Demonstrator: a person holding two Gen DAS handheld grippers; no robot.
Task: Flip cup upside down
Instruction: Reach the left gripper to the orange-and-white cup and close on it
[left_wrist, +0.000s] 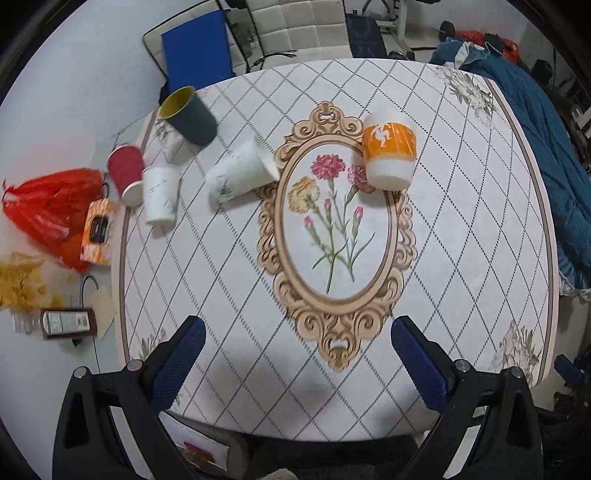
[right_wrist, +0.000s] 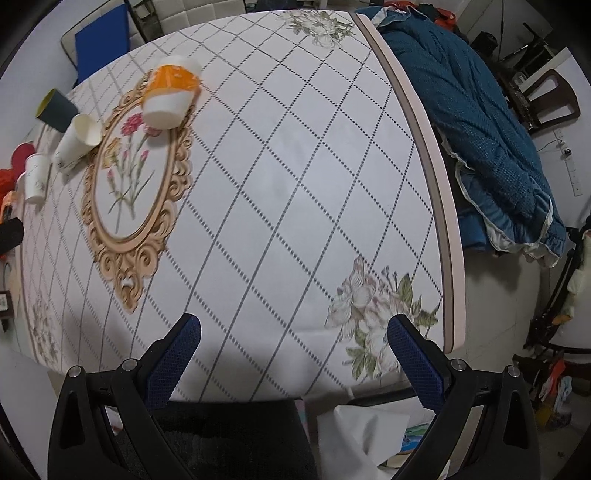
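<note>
Left wrist view showed we held the left gripper spread and empty, like the right gripper, because the orange-banded cup stood well ahead, slightly right, awaiting approach.

Left tongs and right tongs apparently agape, empty.

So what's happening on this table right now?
Nobody is holding anything yet. The left gripper and right gripper both hang open above the near edge of the table. Several cups sit at the far side: an orange and white cup, a paper cup lying on its side, and a dark cup with a yellow inside.
</note>
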